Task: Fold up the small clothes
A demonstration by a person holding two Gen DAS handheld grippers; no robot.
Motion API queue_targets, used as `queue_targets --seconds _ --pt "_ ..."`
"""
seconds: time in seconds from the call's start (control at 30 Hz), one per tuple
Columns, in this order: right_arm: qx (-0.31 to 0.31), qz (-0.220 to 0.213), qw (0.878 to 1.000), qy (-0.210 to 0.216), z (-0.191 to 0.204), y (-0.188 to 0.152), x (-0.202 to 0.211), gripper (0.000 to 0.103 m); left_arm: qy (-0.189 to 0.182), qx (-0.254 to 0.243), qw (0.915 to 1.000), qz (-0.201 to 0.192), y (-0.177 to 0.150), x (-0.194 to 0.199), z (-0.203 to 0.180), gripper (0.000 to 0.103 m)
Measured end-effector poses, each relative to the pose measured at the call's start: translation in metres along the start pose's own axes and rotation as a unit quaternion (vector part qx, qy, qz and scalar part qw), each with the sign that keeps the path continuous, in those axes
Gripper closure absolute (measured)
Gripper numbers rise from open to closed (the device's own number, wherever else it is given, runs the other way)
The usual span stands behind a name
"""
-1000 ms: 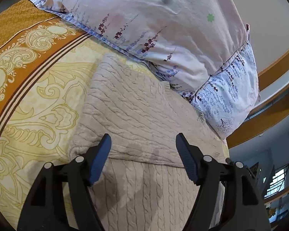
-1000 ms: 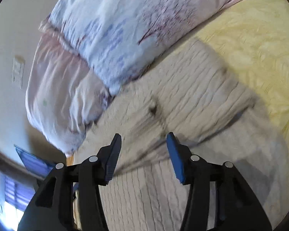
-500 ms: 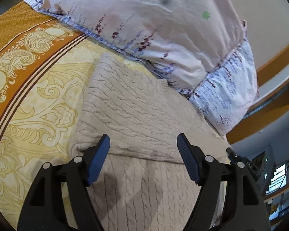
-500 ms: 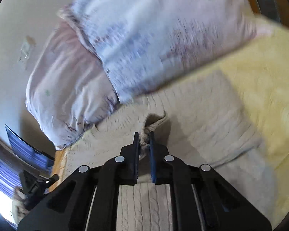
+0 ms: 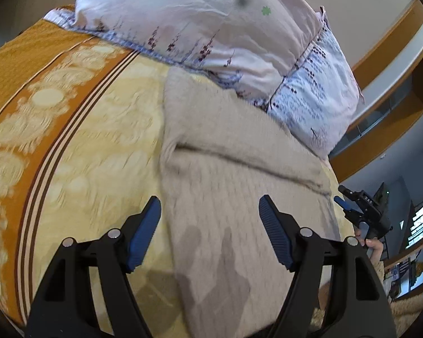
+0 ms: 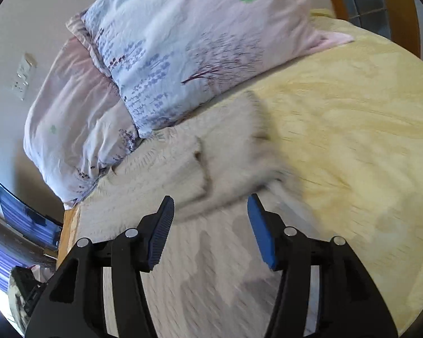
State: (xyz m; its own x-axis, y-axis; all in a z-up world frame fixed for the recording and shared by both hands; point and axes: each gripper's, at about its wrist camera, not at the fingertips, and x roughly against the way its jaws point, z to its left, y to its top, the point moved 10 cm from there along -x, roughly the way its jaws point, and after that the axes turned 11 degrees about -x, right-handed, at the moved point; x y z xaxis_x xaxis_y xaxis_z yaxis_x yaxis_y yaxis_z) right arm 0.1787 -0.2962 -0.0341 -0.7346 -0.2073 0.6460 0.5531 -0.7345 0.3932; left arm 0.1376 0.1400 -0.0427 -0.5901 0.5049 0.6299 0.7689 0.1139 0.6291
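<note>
Knit sweater [image 5: 239, 186] soft, limp, light; grab folded edge just ahead. Left gripper [image 5: 210, 225] & right gripper [image 6: 210, 219] both wide open, empty.

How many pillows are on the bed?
2: a pink pillow against the wall, and a blue flowered pillow leaning over it, nearer the sweater. Others may be hidden.

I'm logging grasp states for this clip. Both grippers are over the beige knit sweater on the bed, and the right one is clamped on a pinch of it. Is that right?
Not quite. The right gripper is open: the right wrist view shows its jaws spread wide above the sweater, holding nothing. The rest stands: the left gripper is over the sweater too, also open.
</note>
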Motion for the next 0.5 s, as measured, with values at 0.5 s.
queue_targets --seconds 0.5 --pt "0.0 0.086 0.996 0.034 -0.054 -0.079 0.053 0.053 -0.089 0.032 0.9955 0.003 -0.067 0.018 -0.024 0.049"
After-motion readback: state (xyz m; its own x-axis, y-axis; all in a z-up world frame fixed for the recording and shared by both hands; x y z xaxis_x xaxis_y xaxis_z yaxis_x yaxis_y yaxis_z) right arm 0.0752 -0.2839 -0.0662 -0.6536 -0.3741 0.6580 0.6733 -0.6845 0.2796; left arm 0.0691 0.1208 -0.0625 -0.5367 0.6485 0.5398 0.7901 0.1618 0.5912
